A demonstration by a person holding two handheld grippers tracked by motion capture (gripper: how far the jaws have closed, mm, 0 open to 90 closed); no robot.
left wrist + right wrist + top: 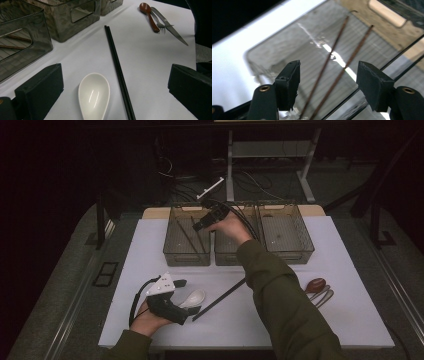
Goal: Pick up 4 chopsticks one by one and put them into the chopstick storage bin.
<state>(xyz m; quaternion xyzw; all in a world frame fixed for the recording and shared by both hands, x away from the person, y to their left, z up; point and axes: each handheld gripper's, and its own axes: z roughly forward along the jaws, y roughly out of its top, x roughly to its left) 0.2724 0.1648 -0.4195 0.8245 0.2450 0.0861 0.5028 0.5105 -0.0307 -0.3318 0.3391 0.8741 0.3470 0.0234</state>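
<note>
Above the left bin (186, 242) of three smoky transparent bins at the far side of the white worktop (150, 250), the right claw (204, 223) hung with its pads apart and nothing between them. Two thin brown chopsticks (332, 67) lay in this bin below it, long and slightly rough, crossing the ribbed floor side by side. The middle bin (226, 251) and the right bin (286, 234) stood just beside. Near the front edge the left claw (186, 296) rested low, pads wide apart, with a white ceramic spoon (94, 93) lying on the worktop between them, not touched. A pair of black chopsticks (117, 65) lay just beside the spoon. Farther right were a brown spoon (149, 14), a fork (159, 19) and a knife (178, 35) together. The person's right sleeve (285, 305) crossed over the worktop's middle.
</note>
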